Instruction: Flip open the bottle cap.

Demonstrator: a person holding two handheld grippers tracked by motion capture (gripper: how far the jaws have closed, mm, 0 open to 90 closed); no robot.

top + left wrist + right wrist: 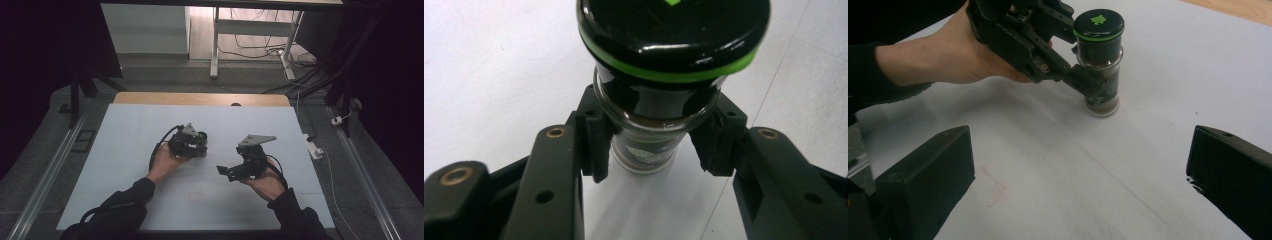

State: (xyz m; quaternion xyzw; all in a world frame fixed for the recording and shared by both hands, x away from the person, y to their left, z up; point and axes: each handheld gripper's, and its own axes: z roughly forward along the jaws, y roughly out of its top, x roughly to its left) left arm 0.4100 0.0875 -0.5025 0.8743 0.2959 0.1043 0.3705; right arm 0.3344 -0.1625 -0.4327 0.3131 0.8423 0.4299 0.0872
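While upright on the table [1158, 60], the spice jar [1100, 65] sits clamped in the left tool [1083, 82].

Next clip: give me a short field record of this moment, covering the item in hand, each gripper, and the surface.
item: spice jar, glass, black lid with green ring, brown contents
jar pose: upright, base on the white table
left gripper: shut on the jar's glass body below the lid, fingers pressing either side
right gripper: open, nothing between its fingers, apart from the jar and pointed toward it
lid: on the jar
table mark: faint reddish smudge near the right gripper
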